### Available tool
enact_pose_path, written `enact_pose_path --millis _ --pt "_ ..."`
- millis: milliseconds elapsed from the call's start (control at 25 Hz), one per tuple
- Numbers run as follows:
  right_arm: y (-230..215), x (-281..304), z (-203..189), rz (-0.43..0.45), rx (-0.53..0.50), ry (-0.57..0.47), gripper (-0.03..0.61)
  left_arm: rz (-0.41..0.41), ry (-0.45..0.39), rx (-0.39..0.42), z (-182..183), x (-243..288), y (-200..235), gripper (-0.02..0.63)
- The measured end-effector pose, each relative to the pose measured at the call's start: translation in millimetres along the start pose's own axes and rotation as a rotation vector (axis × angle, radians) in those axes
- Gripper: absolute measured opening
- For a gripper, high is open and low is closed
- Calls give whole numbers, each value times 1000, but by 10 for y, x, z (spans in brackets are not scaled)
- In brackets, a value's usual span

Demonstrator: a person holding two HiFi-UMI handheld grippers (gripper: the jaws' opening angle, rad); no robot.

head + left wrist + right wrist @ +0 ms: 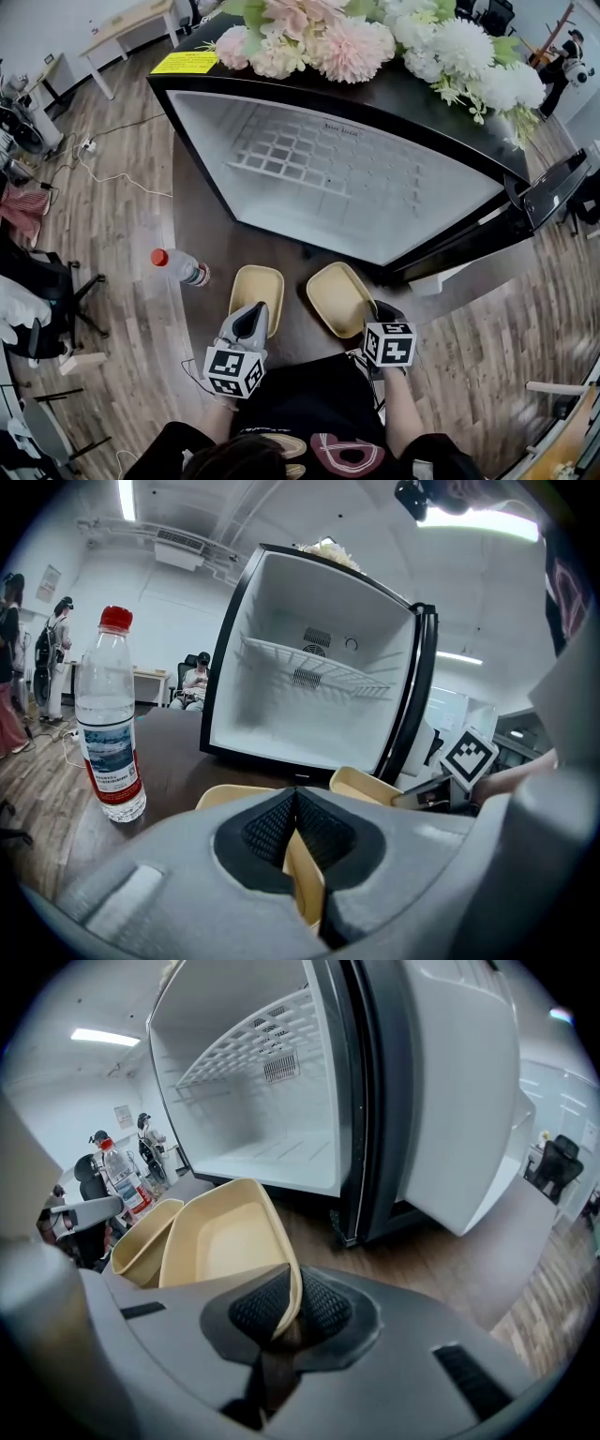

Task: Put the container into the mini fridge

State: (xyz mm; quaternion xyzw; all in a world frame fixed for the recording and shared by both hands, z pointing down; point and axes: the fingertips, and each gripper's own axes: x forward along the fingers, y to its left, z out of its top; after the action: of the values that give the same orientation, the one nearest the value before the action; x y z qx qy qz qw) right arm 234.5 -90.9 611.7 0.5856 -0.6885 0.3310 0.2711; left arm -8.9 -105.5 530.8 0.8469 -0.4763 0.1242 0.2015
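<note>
Head view: left container (256,286) and right container (337,295) lie side by side, just near of the open fridge (328,178).

Left gripper view: left gripper (295,834) jaws clamp the left container's rim.

Right gripper view: right gripper (281,1312) jaws clamp the right container's rim.

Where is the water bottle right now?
In the head view, the water bottle stands at left, just left of the left container, in front of the open mini fridge.
</note>
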Motion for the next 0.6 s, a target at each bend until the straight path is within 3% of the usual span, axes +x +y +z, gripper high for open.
enact_pose_path --millis 320,600 --pt "106 -117 204 -50 109 -63 38 -6 0 -1 60 -188 212 8" --pt "129 -74 386 -104 95 -73 38 -15 5 1 29 -233 273 8"
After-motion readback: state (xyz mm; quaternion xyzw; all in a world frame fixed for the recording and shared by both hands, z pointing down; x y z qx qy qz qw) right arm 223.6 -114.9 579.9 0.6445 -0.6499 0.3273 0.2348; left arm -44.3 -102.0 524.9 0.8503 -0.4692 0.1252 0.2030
